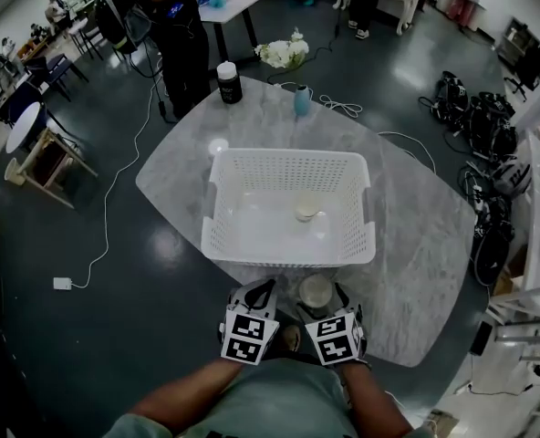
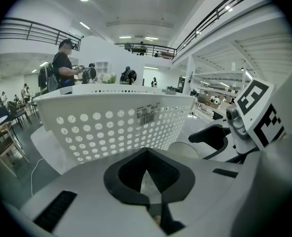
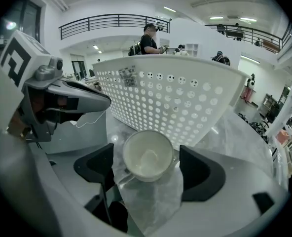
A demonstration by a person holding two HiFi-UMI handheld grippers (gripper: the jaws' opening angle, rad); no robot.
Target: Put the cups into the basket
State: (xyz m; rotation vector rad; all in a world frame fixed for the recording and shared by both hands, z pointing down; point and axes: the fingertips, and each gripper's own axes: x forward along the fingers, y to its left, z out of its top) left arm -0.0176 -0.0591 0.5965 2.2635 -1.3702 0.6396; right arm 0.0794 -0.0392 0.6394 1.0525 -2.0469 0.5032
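The right tool (image 3: 147,168) stands wide open around a cup (image 3: 147,154) that sits upright on the worktop (image 1: 416,245) just in front of the basket (image 1: 288,164), its pads clear of the cup's sides; the left tool (image 2: 147,154), just beside it, has its jaws closed tip to tip on nothing. A second cup (image 1: 306,211) sits inside the basket, near the middle of its floor.
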